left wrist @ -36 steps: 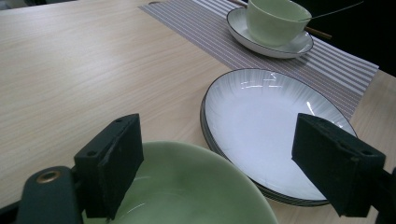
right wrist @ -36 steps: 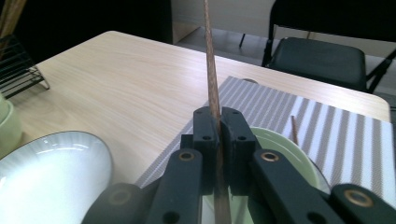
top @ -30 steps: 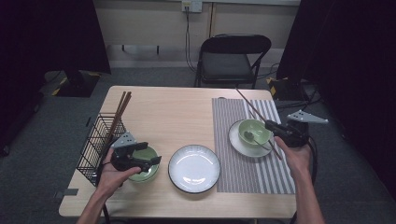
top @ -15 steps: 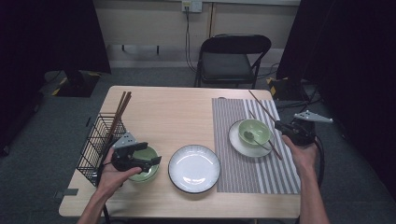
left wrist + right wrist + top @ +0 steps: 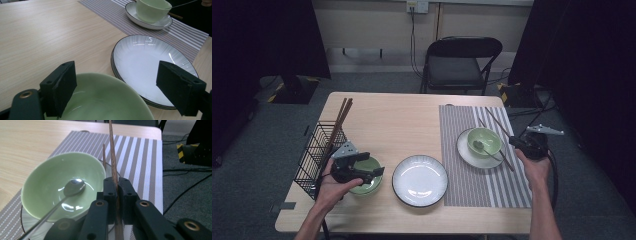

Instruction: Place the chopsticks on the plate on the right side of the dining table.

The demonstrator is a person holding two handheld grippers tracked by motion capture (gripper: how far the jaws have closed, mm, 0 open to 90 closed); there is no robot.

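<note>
My right gripper (image 5: 515, 142) (image 5: 117, 192) is shut on a brown chopstick (image 5: 113, 157), which points away over the striped placemat (image 5: 467, 180). A second chopstick (image 5: 104, 155) lies on the mat just behind a green bowl (image 5: 484, 141) (image 5: 50, 182). That bowl stands on a white saucer (image 5: 464, 150) and holds a metal spoon (image 5: 73, 186). At the left, my left gripper (image 5: 362, 167) (image 5: 120, 87) is open, its jaws wide apart over the rim of another green bowl (image 5: 367, 185) (image 5: 100, 105). A white plate (image 5: 419, 180) (image 5: 147, 62) lies between the two bowls.
A black wire basket (image 5: 314, 152) stands at the table's left edge, with several brown chopsticks (image 5: 342, 115) leaning from it. A black folding chair (image 5: 462, 62) stands behind the table. Cables run over the floor at the right.
My right gripper has moved right and down with the chopstick, from over the bowl to beside the saucer. The left gripper has stayed in place.
</note>
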